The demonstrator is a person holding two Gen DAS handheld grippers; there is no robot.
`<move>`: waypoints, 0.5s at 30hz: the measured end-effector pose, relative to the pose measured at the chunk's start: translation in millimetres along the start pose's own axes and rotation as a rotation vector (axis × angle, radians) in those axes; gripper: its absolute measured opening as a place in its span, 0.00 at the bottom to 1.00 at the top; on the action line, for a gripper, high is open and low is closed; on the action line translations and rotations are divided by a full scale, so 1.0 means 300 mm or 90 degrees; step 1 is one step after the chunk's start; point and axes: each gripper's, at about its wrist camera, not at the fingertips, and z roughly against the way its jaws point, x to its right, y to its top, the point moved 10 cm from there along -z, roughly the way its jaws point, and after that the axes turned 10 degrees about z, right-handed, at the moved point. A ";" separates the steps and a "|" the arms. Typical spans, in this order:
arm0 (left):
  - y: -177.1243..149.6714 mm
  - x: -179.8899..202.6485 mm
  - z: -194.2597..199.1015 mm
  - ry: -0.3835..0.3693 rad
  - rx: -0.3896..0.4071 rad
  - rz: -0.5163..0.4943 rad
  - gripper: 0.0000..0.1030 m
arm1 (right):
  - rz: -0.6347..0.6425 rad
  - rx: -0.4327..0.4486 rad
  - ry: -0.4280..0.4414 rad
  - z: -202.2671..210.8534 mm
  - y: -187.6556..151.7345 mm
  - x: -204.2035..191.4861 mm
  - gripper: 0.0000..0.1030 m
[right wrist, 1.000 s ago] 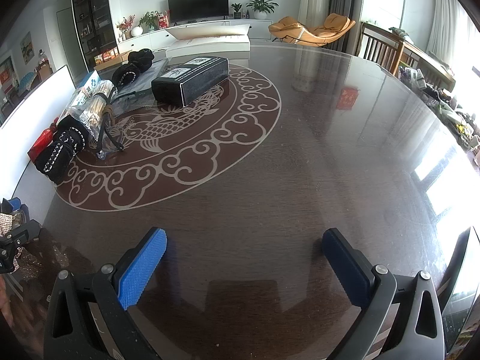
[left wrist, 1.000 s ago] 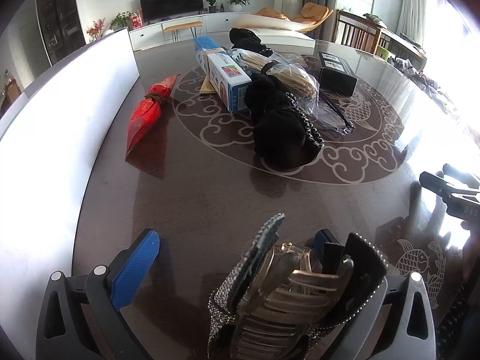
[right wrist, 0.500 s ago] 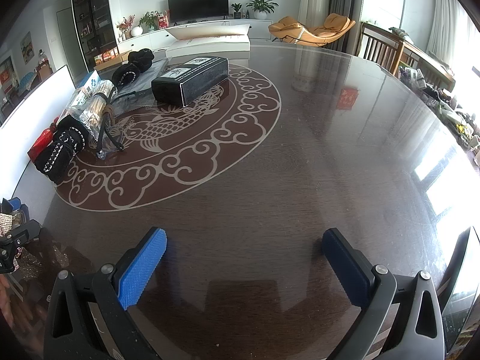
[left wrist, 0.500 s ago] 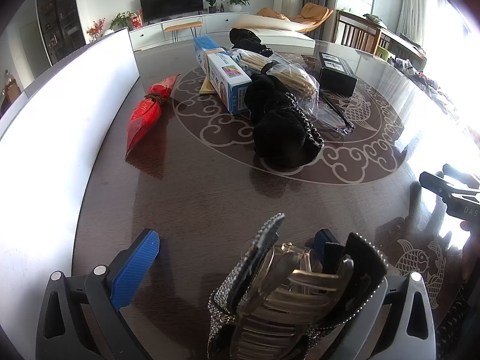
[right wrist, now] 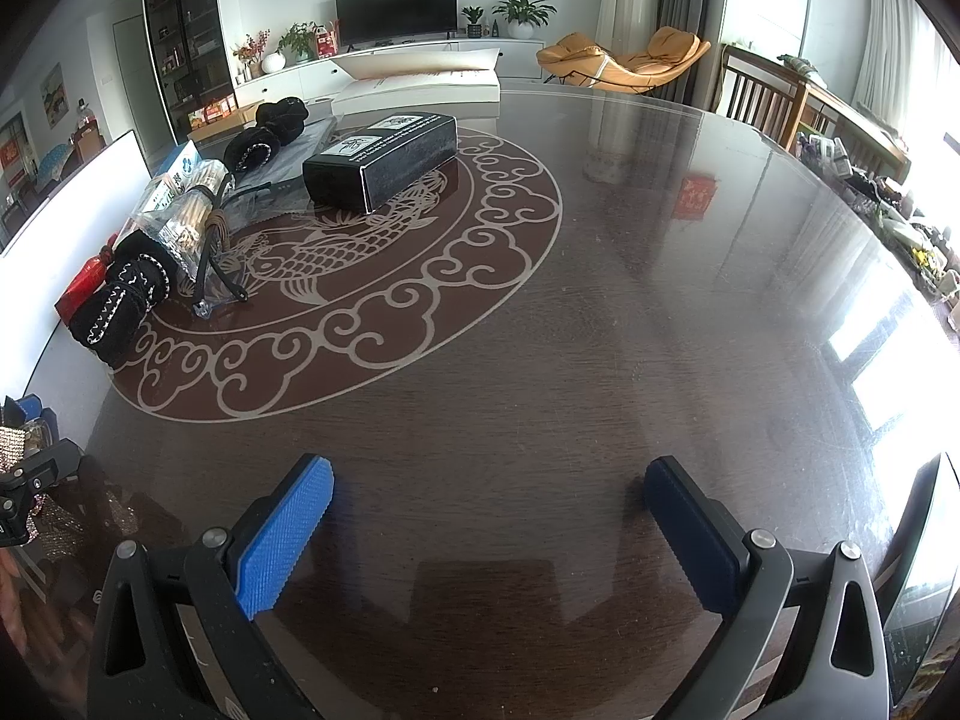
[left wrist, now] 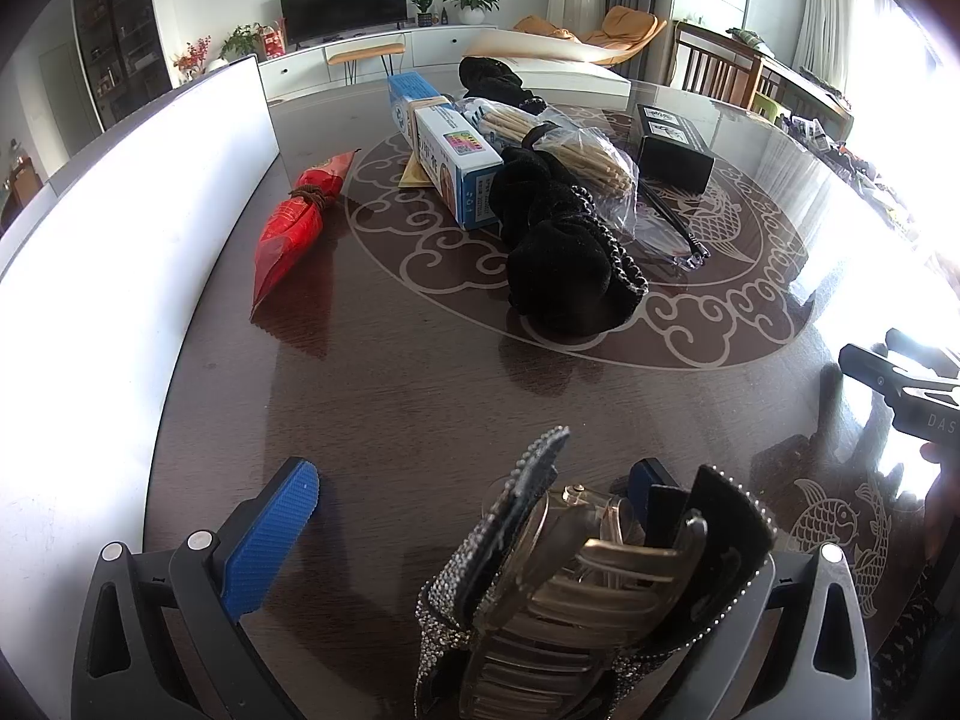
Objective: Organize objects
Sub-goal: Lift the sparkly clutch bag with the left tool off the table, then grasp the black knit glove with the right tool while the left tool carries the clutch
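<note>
Nothing is shifting since the earlier frames. The left hand-held gripper (left wrist: pixel 474 510) is standing spread wide; the rhinestone hair claw (left wrist: pixel 594 588) is leaning against its right finger above the bench (left wrist: pixel 420 396), apparently awaiting placement. The right hand-held gripper (right wrist: pixel 489 510) is hovering released and empty, well apart from the black box (right wrist: pixel 381 162).

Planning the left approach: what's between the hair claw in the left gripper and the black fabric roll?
Nothing: bare tabletop lies between hair claw and black fabric roll, clearest in the left wrist view.
</note>
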 end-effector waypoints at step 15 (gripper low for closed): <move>0.001 -0.001 -0.001 0.000 0.000 0.000 1.00 | -0.079 0.033 0.299 0.096 0.264 -0.352 0.99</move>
